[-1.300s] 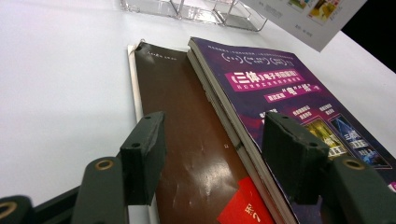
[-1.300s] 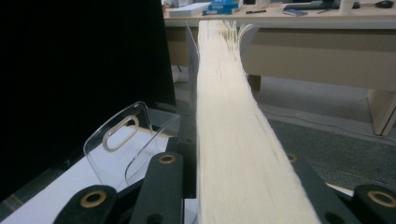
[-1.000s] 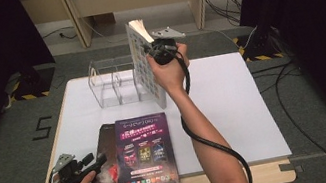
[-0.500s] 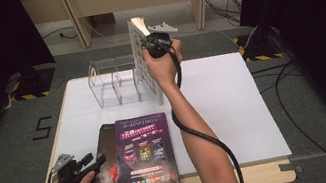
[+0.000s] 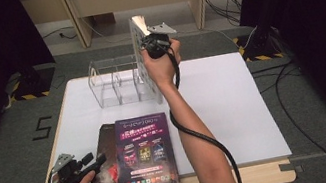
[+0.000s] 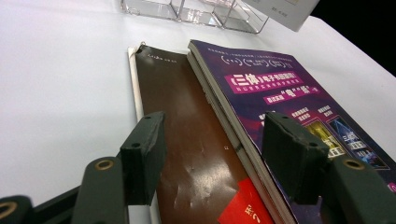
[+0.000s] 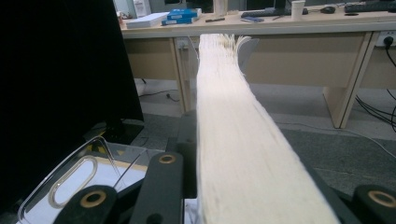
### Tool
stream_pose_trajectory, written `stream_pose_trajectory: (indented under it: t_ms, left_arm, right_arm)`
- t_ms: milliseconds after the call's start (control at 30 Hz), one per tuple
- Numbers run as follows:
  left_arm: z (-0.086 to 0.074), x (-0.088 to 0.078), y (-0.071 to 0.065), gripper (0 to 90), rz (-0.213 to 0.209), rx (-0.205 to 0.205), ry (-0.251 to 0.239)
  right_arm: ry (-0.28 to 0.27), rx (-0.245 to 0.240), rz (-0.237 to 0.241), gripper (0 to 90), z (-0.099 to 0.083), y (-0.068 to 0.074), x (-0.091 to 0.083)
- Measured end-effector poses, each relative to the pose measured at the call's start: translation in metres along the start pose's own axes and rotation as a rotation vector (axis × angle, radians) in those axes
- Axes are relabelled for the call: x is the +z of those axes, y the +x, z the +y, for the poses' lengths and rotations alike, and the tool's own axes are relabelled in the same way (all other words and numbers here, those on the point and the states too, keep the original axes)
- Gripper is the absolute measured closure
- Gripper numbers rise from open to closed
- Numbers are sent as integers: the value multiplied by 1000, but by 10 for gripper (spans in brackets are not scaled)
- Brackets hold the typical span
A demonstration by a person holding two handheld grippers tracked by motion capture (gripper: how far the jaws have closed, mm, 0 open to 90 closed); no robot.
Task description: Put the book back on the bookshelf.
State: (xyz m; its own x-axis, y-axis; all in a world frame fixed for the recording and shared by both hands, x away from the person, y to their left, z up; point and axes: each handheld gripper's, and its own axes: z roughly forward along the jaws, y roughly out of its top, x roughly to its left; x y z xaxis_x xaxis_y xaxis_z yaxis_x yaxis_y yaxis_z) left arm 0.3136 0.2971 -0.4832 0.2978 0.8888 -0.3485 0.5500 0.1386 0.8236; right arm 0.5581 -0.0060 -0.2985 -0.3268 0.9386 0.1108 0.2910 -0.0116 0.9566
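Clear acrylic file rack [image 5: 116,82] with about 3 slots sits at the far left of the white table [image 5: 234,104]; right gripper [image 5: 155,44] has a thick white-covered book [image 5: 143,57] clamped upright at the rack's right end, jaws closed on it. In the right gripper view the book's cream page edge [image 7: 233,140] runs straight up between the jaws and the rack's curved clear wall [image 7: 79,179] lies low left, so the book looks over or beside the rightmost slot; can't tell whether its bottom edge is in yet. Left gripper [image 5: 81,169] rests at the near left, jaws wide apart and holding nothing, straddling the brown-covered booklet [image 6: 187,140] and the edge of the purple-covered magazine stack [image 6: 280,93] lying flat on the near table. Risks, as I judge them: book is heavy and held high at 1 edge, so it could pivot or slip in the jaws; bottom corner could catch a divider and shove or tip the light rack; pages fan at the top, so loose leaves may snag. Left jaws could drag the booklet.
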Motion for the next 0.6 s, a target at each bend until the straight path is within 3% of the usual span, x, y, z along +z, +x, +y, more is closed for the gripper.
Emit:
stream_pose_trajectory:
  t_ms: [333,600]
  left_arm:
    - [0,0,2,390,1,-3,0]
    - [-1,1,1,390,-2,2,4]
  right_arm:
    - [3,-9,-27,739,-13,3,22]
    - [-5,-28,-33,734,-21,3,24]
